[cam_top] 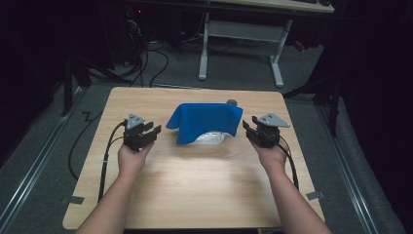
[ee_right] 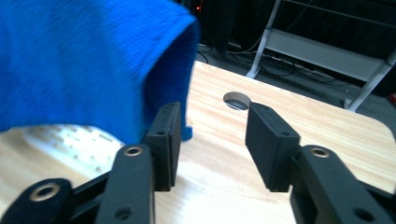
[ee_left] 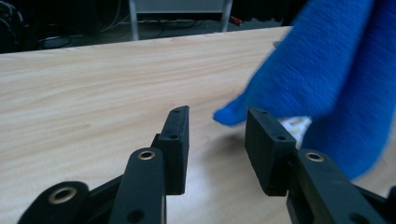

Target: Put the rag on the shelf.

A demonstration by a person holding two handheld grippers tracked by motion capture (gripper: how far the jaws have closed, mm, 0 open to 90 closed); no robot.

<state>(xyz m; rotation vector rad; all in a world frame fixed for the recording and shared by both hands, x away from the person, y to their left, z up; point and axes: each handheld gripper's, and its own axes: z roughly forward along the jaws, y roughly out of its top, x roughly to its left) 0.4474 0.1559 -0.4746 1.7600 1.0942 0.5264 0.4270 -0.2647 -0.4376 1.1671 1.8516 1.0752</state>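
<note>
Two claws flank a blue cloth (cam_top: pixel 204 121) near the middle of the wooden desk (cam_top: pixel 195 180). High view: cloth is draped over a white object (cam_top: pixel 210 137) whose edge shows under the near hem. Left claw (cam_top: pixel 152 131) sits just left of the cloth, right claw (cam_top: pixel 248 129) just right of it, both apart from the fabric. Both forearms come in from the near edge, hands wrapped around the claw bodies, jaws pointing inward toward the cloth.

Left gripper view: left claw (ee_left: pixel 217 140) spread, nothing between the jaws; a hanging corner of the cloth (ee_left: pixel 322 79) sits just beyond the tips, with a slice of the white object (ee_left: pixel 294 125) below it.

Right gripper view: right claw (ee_right: pixel 212 140) spread, empty. Cloth (ee_right: pixel 84 60) looms at upper left, close to one jaw; whether it touches cannot be told. White object's (ee_right: pixel 70 140) perforated surface is seen here. A round hole (ee_right: pixel 236 101) in the desk lies beyond the jaws; the high view shows it as a small dark spot at the cloth's far edge.
</note>
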